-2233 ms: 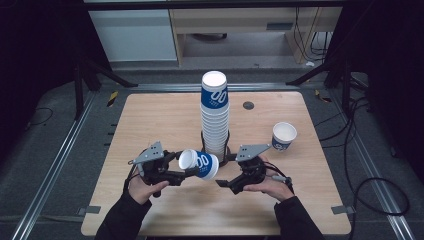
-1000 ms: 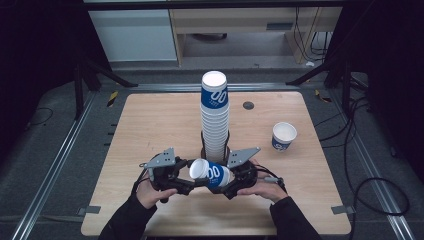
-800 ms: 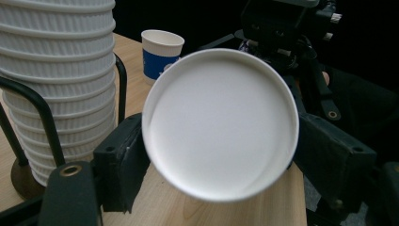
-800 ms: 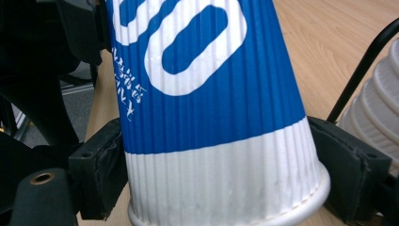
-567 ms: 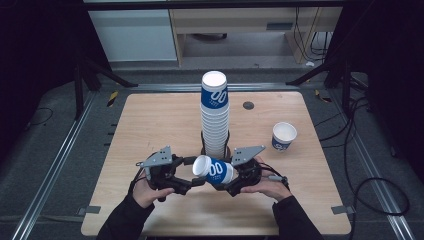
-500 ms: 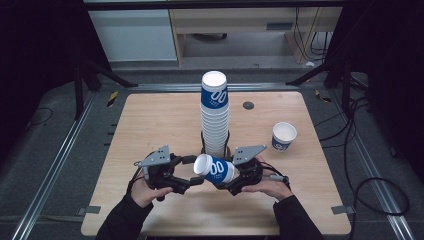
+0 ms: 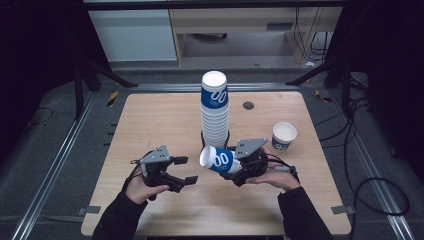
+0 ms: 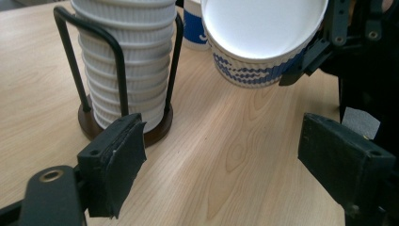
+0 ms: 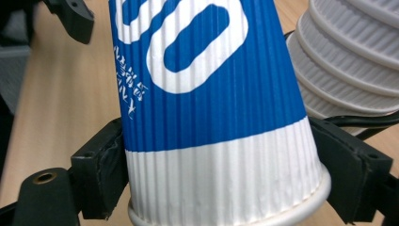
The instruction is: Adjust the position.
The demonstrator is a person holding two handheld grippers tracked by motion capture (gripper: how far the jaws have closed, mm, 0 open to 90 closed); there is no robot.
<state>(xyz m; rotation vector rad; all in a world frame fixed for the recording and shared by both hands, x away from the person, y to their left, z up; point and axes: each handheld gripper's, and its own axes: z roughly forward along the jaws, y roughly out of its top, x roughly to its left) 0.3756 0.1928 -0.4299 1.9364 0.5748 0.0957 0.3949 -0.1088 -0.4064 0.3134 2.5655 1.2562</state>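
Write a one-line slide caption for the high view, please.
Right gripper holds a blue-and-white paper cup sideways in front of the cup stack; left gripper open.

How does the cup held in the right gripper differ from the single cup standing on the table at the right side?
The held cup lies on its side in the air, mouth toward the left gripper; the standing cup is upright on the table, mouth up. The right gripper clamps the held cup near its base; nothing touches the standing cup. The held cup is close to the cup stack; the standing cup is apart from it. Both are blue and white ribbed paper cups.
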